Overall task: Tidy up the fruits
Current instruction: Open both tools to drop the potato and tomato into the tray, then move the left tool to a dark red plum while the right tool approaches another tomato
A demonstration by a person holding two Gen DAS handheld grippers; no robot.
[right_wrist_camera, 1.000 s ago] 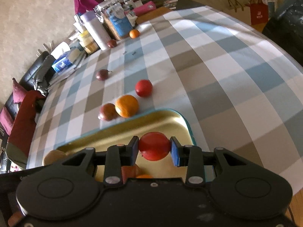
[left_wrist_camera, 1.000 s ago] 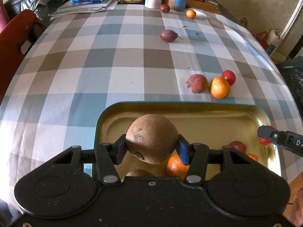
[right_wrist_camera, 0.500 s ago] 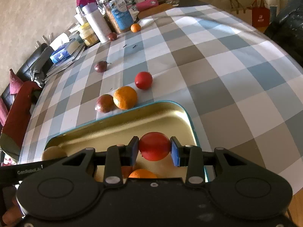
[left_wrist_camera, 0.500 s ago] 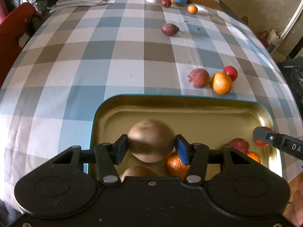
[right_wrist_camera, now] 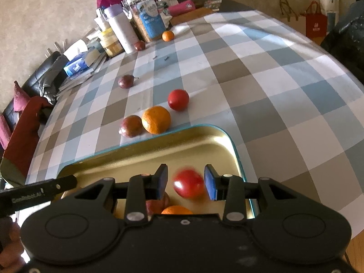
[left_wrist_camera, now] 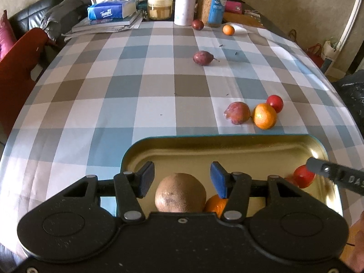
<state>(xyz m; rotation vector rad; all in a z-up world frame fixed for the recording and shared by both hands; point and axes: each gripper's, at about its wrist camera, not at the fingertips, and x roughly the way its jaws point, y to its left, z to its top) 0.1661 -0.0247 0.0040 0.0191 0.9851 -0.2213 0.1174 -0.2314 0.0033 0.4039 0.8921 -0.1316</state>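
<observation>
A gold tray (left_wrist_camera: pixel 227 140) with a teal rim lies on the checked tablecloth. My left gripper (left_wrist_camera: pixel 182 178) is open above it. A brown round fruit (left_wrist_camera: pixel 180 192) rests in the tray below the blue pads, clear of both, beside an orange (left_wrist_camera: pixel 215 204). My right gripper (right_wrist_camera: pixel 186 182) hangs over the tray's right end (right_wrist_camera: pixel 234 150), its jaws opening. A blurred red fruit (right_wrist_camera: pixel 188 183) sits loose between the pads with gaps on both sides. On the cloth beyond the tray lie a purplish fruit (left_wrist_camera: pixel 236 113), an orange (left_wrist_camera: pixel 265 116) and a red fruit (left_wrist_camera: pixel 274 103).
Farther up the cloth lie a dark fruit (left_wrist_camera: pixel 202 57), another dark one (left_wrist_camera: pixel 197 24) and a small orange (left_wrist_camera: pixel 228 29). Jars, a white bottle (left_wrist_camera: pixel 183 4) and a tissue box (left_wrist_camera: pixel 111 10) crowd the far end. A red chair (left_wrist_camera: pixel 20 68) stands at the left.
The left jaws have let go of the brown fruit, which has dropped into the tray. The right jaws have widened and the red fruit has come loose between them.
</observation>
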